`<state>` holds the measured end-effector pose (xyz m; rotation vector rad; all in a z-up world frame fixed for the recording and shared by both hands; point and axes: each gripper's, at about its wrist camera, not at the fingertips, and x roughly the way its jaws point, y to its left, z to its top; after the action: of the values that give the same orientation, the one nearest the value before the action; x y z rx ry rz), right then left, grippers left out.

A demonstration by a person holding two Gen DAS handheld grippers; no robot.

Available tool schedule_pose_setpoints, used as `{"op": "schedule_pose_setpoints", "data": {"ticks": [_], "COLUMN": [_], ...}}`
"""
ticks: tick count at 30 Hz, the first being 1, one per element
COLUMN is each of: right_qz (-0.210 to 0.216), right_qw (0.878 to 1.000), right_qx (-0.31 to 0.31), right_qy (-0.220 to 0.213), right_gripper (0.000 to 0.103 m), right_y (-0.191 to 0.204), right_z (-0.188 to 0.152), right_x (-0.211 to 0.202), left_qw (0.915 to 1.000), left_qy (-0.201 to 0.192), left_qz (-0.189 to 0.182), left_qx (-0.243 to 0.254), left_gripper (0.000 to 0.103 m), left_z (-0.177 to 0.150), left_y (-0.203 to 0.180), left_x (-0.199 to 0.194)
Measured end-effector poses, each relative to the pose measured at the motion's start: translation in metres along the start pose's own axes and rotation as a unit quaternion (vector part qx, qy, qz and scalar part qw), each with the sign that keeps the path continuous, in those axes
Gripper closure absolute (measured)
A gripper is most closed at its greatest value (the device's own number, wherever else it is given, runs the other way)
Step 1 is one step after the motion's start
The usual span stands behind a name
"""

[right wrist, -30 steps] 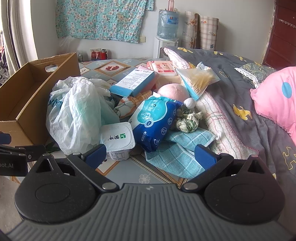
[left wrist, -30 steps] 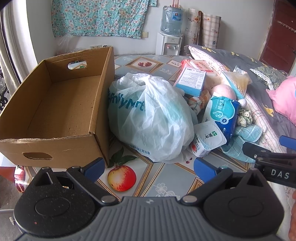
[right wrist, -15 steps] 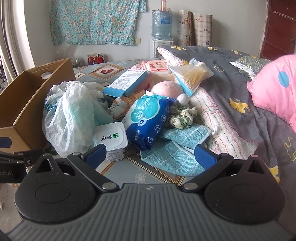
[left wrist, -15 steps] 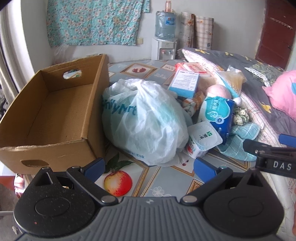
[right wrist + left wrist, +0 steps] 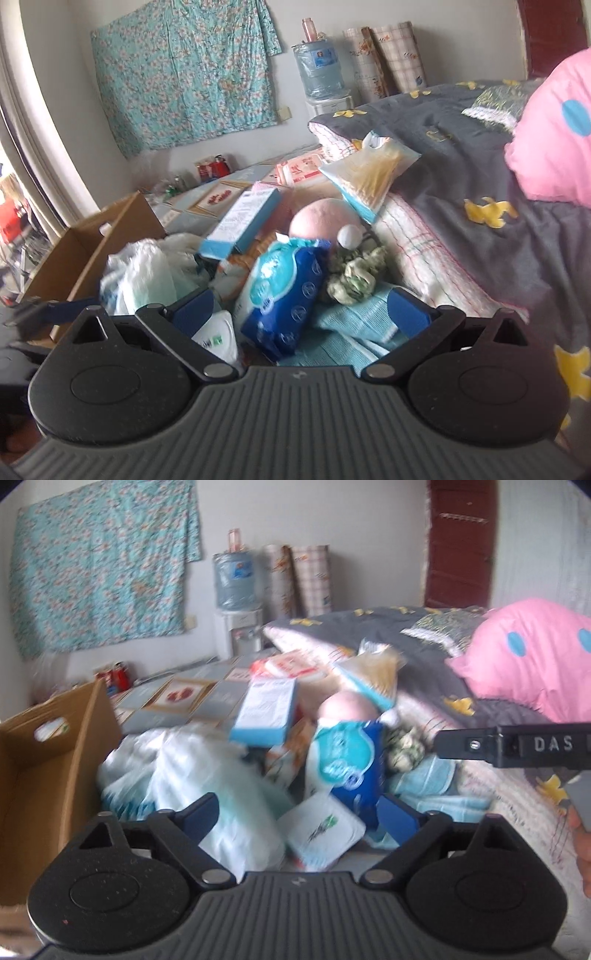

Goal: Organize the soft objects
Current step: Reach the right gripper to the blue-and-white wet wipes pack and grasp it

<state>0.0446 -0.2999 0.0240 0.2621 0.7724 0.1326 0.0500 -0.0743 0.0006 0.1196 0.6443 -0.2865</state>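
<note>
A pile of soft goods lies on the bed mat. It holds a white plastic bag (image 5: 192, 775), a blue wipes pack (image 5: 347, 760) (image 5: 284, 291), a white tissue pack (image 5: 321, 830), a light blue towel (image 5: 354, 328), a green-white crumpled cloth (image 5: 351, 277) and a pink plush ball (image 5: 321, 218). An open cardboard box (image 5: 44, 786) stands at the left, empty as far as shown. My left gripper (image 5: 299, 818) is open and empty, just before the bag and tissue pack. My right gripper (image 5: 299, 314) is open and empty over the wipes pack and towel.
A blue carton (image 5: 266, 712) and a bag of cotton swabs (image 5: 369, 173) lie on the pile. A grey quilt (image 5: 461, 147) and pink pillow (image 5: 528, 657) fill the right. A water dispenser (image 5: 236, 590) stands by the far wall. The right gripper's side (image 5: 517, 746) shows in the left view.
Both grippers have moved forward and tilted up toward the pile; the views are blurred by motion. The box has slid toward the left edge. Both stay open.
</note>
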Motion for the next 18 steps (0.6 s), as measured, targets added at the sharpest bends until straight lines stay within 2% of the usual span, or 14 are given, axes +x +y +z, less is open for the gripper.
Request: {"op": "schedule_pose_setpoints", "data": {"ticks": [4,5,8,11,14,18], "right_qz": [0.049,0.055,0.067,0.070,0.071,0.072], "right_qw": [0.997,0.996,0.992,0.988,0.983,0.979], "right_qx": [0.037,0.046,0.065,0.083,0.102,0.114], "right_qy": [0.036,0.049,0.085,0.111,0.133,0.151], "right_gripper": [0.021,0.028,0.042,0.050,0.053,0.053], "right_y": [-0.011,-0.013,-0.018,-0.025,-0.031,-0.037], "right_z": [0.018,0.021,0.023,0.022,0.021,0.022], "right_x": [0.031,0.041,0.071,0.098,0.116,0.134], "left_qw": [0.9985,0.9978,0.9946,0.9916,0.9876,0.9806], "left_qy": [0.009,0.014,0.044,0.076,0.117,0.160], "left_qz": [-0.051,-0.059,-0.087,-0.099,-0.100,-0.112], "left_qx": [0.019,0.026,0.033,0.037,0.031,0.021], "left_gripper": [0.023,0.024,0.024,0.021,0.011,0.011], "left_z": [0.017,0.021,0.031,0.036,0.039,0.041], "left_y": [-0.007,-0.009,-0.015,-0.018,-0.017,-0.013], "left_x": [0.021,0.027,0.053,0.078,0.105,0.133]}}
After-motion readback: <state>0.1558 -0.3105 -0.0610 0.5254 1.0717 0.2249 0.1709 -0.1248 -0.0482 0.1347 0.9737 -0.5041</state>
